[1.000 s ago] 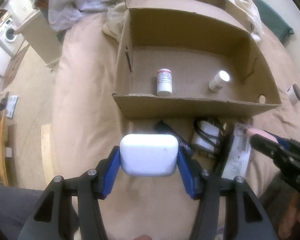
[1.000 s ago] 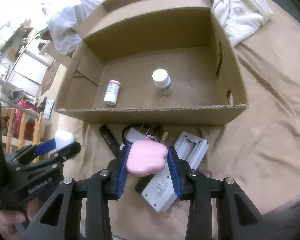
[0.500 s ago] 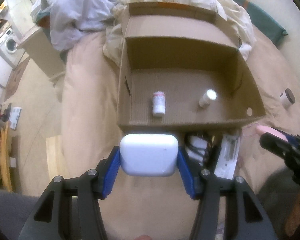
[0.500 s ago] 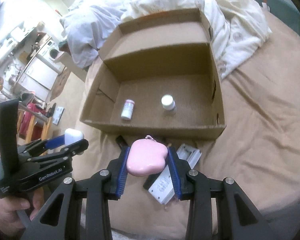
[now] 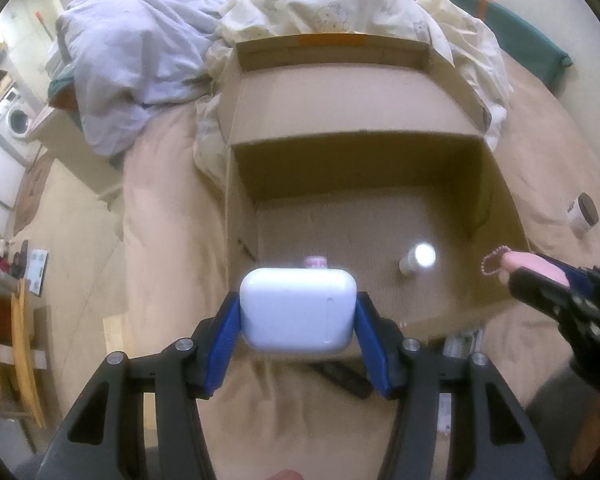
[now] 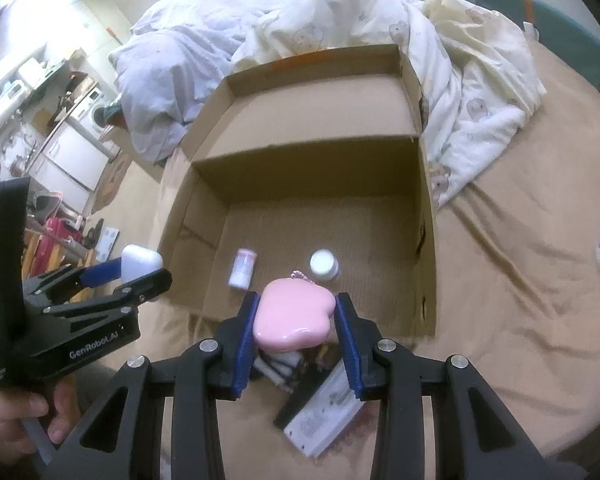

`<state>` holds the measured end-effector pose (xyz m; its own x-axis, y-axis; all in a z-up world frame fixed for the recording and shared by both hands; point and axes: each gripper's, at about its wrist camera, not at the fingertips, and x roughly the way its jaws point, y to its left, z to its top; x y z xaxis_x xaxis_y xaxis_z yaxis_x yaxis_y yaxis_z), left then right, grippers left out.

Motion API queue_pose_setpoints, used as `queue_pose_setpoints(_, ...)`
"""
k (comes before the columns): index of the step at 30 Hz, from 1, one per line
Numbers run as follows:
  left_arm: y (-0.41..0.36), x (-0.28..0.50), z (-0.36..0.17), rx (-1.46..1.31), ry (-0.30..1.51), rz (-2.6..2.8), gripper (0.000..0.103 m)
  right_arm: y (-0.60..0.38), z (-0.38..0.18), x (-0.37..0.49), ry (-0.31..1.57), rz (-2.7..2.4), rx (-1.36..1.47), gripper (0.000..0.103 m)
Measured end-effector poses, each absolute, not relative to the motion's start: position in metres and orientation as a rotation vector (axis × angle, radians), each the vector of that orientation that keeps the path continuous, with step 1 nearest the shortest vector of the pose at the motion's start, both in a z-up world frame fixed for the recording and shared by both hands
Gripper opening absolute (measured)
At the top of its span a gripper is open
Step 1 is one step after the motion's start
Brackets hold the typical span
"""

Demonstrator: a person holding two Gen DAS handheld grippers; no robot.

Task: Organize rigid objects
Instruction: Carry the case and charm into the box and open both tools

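A rumpled tan bed (image 6: 500,300) carries an open cardboard box (image 6: 426,248); left tongs (image 5: 298,312) clamp a glossy white case (image 5: 298,314), right tongs (image 6: 296,316) a pink case (image 6: 296,314).

Place: a lived-in home, a bedroom open to a laundry and kitchen corner.
Bed: a wide mattress under a tan sheet (image 6: 500,300) fills the foreground, with a teal headboard (image 6: 560,32) along its far edge.
Bedding: a rumpled pale blue duvet (image 5: 140,64) and a cream quilt printed with bears (image 6: 440,60) lie heaped at the back.
Appliances: a front-loading washing machine (image 5: 18,120) stands at the left beside white cabinets (image 6: 72,160).
Furniture: wooden chair legs (image 5: 20,352) show on the bare floor.
Clutter: an open cardboard box (image 5: 380,120) sits on the bed.
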<state>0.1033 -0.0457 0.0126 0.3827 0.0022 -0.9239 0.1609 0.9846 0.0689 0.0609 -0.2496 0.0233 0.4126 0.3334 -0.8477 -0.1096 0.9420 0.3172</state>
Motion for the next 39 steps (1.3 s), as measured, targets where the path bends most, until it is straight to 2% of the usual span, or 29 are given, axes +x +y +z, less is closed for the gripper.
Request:
queue_pose_setpoints(16, -0.062, 0.158, -0.058, 0.217, 1.231, -0.119, 0.052, -0.250, -0.036, 0.140, 1.158, 0.214, 0.235, 0.040)
queue_pose_setpoints(24, -0.071, 0.158, -0.072, 0.275, 1.246, -0.121, 0.052, -0.240, -0.048, 0.148, 1.151, 0.163, 0.118, 0.040)
queue_pose_setpoints(39, -0.073, 0.156, -0.079, 0.302, 1.253, -0.120, 0.053, -0.238, -0.060, 0.151, 1.192, 0.177, 0.162, 0.040)
